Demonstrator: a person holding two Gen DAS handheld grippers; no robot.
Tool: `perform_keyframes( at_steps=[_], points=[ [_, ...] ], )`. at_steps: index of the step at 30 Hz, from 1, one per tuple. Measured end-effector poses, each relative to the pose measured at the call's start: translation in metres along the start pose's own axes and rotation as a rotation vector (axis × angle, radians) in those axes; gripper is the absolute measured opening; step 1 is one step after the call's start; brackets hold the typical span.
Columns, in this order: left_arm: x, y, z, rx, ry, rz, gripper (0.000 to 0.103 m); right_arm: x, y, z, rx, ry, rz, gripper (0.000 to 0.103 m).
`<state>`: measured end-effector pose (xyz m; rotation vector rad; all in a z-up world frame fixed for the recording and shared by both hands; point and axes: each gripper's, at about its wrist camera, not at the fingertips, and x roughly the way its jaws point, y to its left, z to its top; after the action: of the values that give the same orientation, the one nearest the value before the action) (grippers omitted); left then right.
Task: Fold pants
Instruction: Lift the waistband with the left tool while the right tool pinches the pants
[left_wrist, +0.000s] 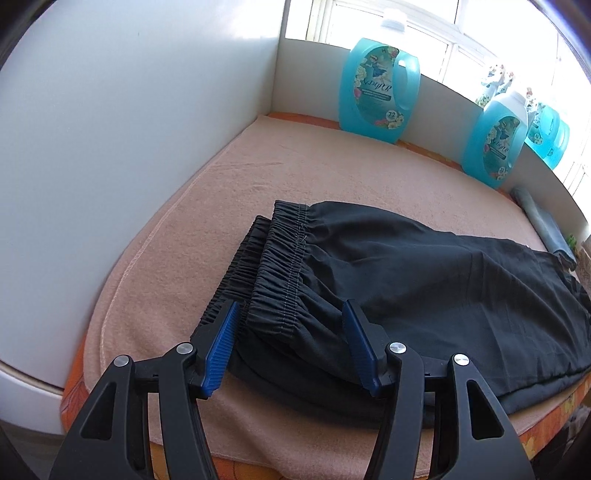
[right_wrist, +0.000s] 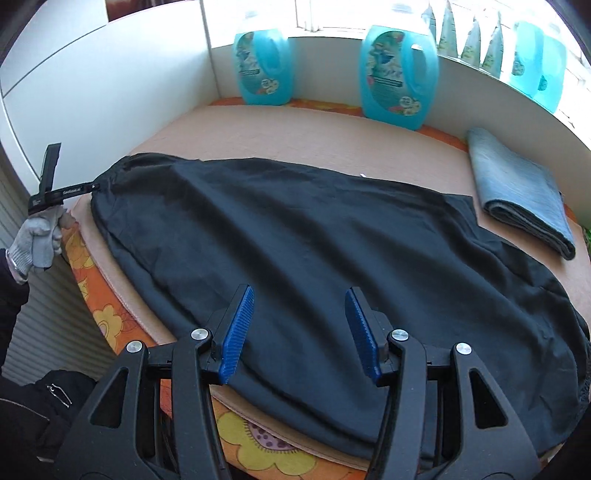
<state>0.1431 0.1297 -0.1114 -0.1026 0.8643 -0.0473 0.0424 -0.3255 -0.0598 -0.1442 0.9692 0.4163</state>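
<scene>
Black pants (left_wrist: 424, 280) lie flat on a peach blanket (left_wrist: 207, 206), folded lengthwise with the elastic waistband (left_wrist: 280, 266) at the left end. My left gripper (left_wrist: 290, 314) is open with its blue pads either side of the waistband's near corner, close above it. My right gripper (right_wrist: 299, 301) is open and empty above the near edge of the pants (right_wrist: 314, 240) around the leg part. The left gripper (right_wrist: 55, 192) also shows at the far left of the right wrist view, held by a gloved hand at the waist end.
Three blue detergent bottles (right_wrist: 397, 74) stand along the back wall under the window. A folded blue-grey towel (right_wrist: 517, 188) lies at the back right on the blanket. A white wall panel (left_wrist: 110, 147) borders the left side. The orange flowered mattress edge (right_wrist: 258, 435) runs along the front.
</scene>
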Motion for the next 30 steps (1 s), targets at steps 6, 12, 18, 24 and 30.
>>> perform_keyframes(
  at_steps=[6, 12, 18, 24, 30],
  points=[
    [0.006, -0.016, -0.004, 0.081, -0.009, 0.025, 0.027, 0.054, 0.073, 0.008, -0.224, 0.076, 0.093, 0.054],
    [-0.001, -0.012, 0.001, 0.062, -0.043, 0.006, 0.026, 0.088, 0.114, 0.014, -0.342, 0.124, 0.087, 0.054],
    [-0.018, -0.005, 0.006, 0.061, -0.069, -0.016, 0.026, 0.093, 0.117, 0.019, -0.349, 0.15, 0.108, 0.008],
    [-0.026, -0.004, 0.008, 0.07, -0.084, -0.014, 0.025, 0.074, 0.119, 0.022, -0.354, 0.126, 0.156, 0.005],
    [-0.014, 0.014, -0.005, 0.016, -0.023, -0.021, 0.029, 0.085, 0.136, 0.008, -0.421, 0.168, 0.131, 0.005]
  ],
)
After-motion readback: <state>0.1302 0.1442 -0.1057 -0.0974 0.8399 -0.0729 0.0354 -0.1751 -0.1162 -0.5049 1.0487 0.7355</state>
